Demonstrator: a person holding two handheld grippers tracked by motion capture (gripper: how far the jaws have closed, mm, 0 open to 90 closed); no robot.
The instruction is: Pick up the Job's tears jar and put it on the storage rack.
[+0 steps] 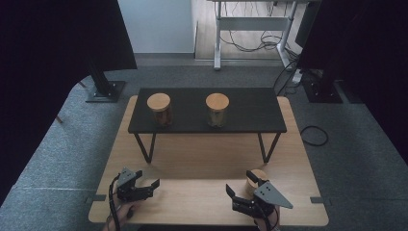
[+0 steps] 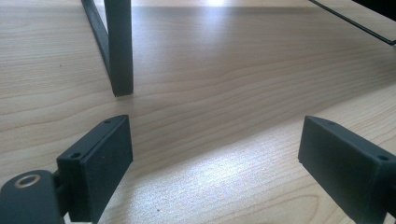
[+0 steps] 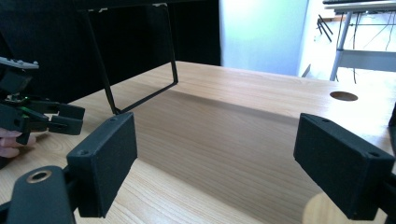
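Two glass jars with round wooden lids stand on a black shelf (image 1: 250, 108): one at its left (image 1: 159, 107), one at its middle (image 1: 217, 107). A third wooden-lidded jar (image 1: 256, 178) stands on the wooden table (image 1: 202, 159) near the front right, partly hidden by my right gripper (image 1: 241, 183). Its lid (image 3: 322, 210) lies low beside the right jaw, not between the pads. The right gripper (image 3: 215, 163) is open and holds nothing. My left gripper (image 1: 147, 179) rests low at the front left, its jaws (image 2: 215, 158) wide apart over bare wood.
A black shelf leg (image 2: 119, 46) stands on the table just beyond the left gripper. From the right gripper view, the left gripper (image 3: 51, 116) is at the left and a round hole (image 3: 343, 96) is in the tabletop. Grey carpet and stand bases surround the table.
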